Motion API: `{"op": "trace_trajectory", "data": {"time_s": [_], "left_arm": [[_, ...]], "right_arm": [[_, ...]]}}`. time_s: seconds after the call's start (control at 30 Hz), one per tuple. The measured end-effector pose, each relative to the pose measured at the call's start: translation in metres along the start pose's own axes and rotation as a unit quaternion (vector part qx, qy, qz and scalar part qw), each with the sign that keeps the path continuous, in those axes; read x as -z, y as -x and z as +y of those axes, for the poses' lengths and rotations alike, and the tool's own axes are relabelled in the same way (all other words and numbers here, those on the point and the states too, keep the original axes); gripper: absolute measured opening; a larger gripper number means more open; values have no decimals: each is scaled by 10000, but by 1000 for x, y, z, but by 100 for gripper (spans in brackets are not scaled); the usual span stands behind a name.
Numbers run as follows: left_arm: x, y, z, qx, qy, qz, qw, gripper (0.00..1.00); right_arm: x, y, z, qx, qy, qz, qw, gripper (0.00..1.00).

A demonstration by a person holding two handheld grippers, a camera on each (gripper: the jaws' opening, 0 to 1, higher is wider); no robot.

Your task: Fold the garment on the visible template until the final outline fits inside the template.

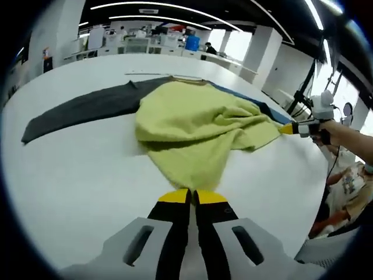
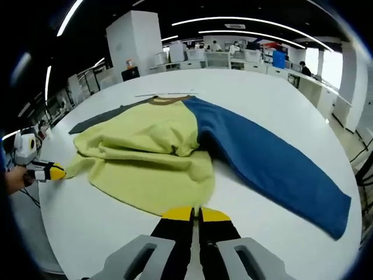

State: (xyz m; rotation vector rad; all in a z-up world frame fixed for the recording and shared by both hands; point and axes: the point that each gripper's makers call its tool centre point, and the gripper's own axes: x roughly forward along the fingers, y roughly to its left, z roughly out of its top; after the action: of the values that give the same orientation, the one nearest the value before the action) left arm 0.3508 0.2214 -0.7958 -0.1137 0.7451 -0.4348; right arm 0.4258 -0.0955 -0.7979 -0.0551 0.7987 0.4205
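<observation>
Your left hand-held gripper [image 1: 191, 197] is pinched shut on the yellow hem of the garment [image 1: 198, 125]; your right hand-held gripper [image 2: 196, 214] clamps another edge. One garment lies bunched mid-counter [image 1: 70, 175], with one grey sleeve [image 1: 81, 111] and one blue sleeve [image 2: 274, 163] spread flat. Office desks stand behind.

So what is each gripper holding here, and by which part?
Both grippers are shut on the sweater: the left gripper and the right gripper each pinch its yellow hem edge.
</observation>
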Motion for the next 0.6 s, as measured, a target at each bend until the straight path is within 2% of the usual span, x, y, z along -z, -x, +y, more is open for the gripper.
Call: {"op": "trace_trajectory", "data": {"time_s": [0.27, 0.6], "left_arm": [[-12, 11, 5, 7, 19, -93, 10000, 1], [-19, 26, 7, 140, 0, -154, 9998, 1]], "right_arm": [[2, 7, 3, -68, -80, 9, 9999, 0], [3, 30, 13, -182, -115, -54, 9998, 0]]}}
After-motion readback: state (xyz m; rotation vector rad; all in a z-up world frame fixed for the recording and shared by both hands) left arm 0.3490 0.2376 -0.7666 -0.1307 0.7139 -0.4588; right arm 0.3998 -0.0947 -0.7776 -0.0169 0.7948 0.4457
